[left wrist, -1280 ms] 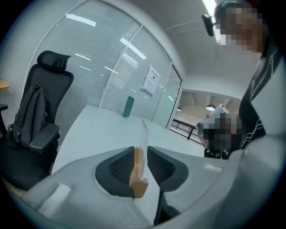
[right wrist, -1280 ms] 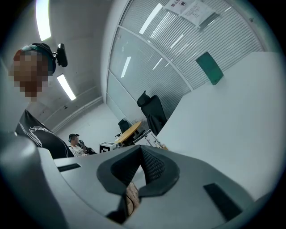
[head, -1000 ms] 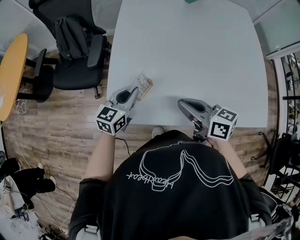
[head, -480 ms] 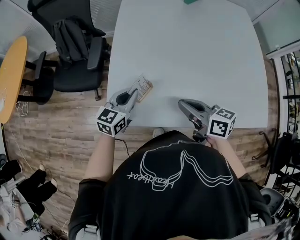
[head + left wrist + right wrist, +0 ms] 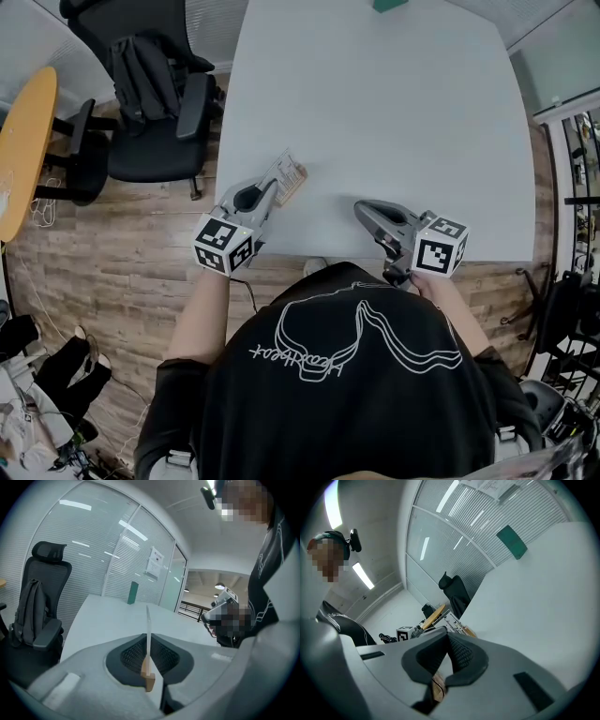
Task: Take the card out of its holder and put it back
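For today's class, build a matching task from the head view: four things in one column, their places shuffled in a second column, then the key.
Things:
1. card holder
2. green block
3. black office chair
4. round wooden table

Places:
A. cut off by the picture's left edge
B. at the near left corner of the white table
C. on the wood floor, beside the white table's left side
D. at the white table's far edge

Pairs: 1-B; 2-D; 3-C; 4-A

A black office chair (image 5: 155, 150) bearing a dark bag (image 5: 141, 70) stands beside the white table (image 5: 394, 122), a green block (image 5: 390, 4) at its far edge.
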`<action>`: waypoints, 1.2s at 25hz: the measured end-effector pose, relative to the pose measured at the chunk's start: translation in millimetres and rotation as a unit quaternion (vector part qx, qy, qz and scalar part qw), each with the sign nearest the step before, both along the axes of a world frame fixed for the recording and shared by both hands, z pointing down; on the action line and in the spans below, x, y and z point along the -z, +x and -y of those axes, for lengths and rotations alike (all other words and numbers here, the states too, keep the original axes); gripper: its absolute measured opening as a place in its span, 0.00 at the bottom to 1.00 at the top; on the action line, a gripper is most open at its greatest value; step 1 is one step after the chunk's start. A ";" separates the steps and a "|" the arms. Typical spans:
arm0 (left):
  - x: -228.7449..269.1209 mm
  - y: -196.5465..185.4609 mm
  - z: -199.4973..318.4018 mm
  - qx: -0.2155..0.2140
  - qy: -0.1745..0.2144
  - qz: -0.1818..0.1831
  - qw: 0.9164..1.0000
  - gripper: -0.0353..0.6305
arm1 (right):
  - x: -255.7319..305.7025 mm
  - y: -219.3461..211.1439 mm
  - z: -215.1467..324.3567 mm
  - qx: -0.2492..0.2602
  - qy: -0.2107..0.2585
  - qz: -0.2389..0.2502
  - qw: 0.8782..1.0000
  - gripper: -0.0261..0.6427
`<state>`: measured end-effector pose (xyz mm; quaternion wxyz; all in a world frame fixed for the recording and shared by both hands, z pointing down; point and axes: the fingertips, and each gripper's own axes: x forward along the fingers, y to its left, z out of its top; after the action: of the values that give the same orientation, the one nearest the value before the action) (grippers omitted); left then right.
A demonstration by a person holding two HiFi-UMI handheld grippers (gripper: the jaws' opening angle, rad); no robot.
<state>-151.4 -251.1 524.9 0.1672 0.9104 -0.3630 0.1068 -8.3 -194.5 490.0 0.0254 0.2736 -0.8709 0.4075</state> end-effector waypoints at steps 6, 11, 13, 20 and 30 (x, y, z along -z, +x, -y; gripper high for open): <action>9.3 1.1 -0.1 0.003 0.008 0.004 1.000 0.09 | 0.6 -1.0 1.8 0.009 0.002 0.003 1.000 0.05; 17.9 -2.4 2.1 0.010 0.008 0.007 1.000 0.09 | 5.4 0.8 4.2 0.013 0.008 0.010 1.000 0.05; 23.3 -2.5 2.1 0.013 0.013 0.011 1.000 0.09 | 11.6 6.6 7.1 0.007 0.011 0.019 1.000 0.05; 42.7 -6.4 0.9 0.035 0.028 0.024 0.999 0.09 | 23.1 21.8 3.1 0.001 0.023 0.026 0.999 0.05; 101.6 -2.8 -32.9 0.086 0.047 0.012 0.995 0.09 | 70.7 35.8 -22.2 0.023 0.056 0.040 0.997 0.05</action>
<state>-154.2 -218.2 423.3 0.1281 0.8813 -0.4467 0.0858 27.5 -172.3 419.4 -0.0155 0.2384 -0.8985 0.3682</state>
